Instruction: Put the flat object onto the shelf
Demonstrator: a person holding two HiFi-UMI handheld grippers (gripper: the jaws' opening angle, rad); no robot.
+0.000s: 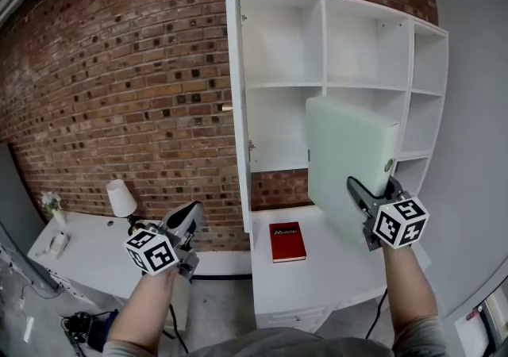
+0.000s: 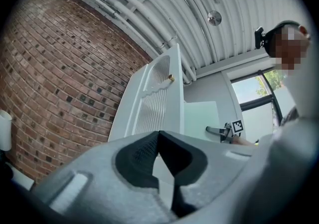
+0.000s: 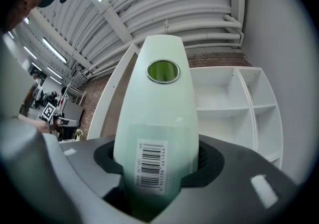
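The flat object is a pale green file box (image 1: 349, 165) with a barcode label and a round finger hole on its spine (image 3: 157, 118). My right gripper (image 1: 371, 190) is shut on its lower end and holds it upright in front of the white shelf unit (image 1: 325, 86), about level with the middle compartments. In the right gripper view the box fills the gap between the jaws (image 3: 157, 170), with the empty shelf compartments (image 3: 224, 111) behind it. My left gripper (image 1: 189, 216) hangs low at the left, shut and empty (image 2: 162, 168), away from the shelf.
A red book (image 1: 287, 240) lies on the white desk (image 1: 333, 276) under the shelf. The unit's tall white side panel (image 1: 236, 109) stands out at its left. A white lamp (image 1: 121, 198) sits on a side table (image 1: 87, 256) by the brick wall.
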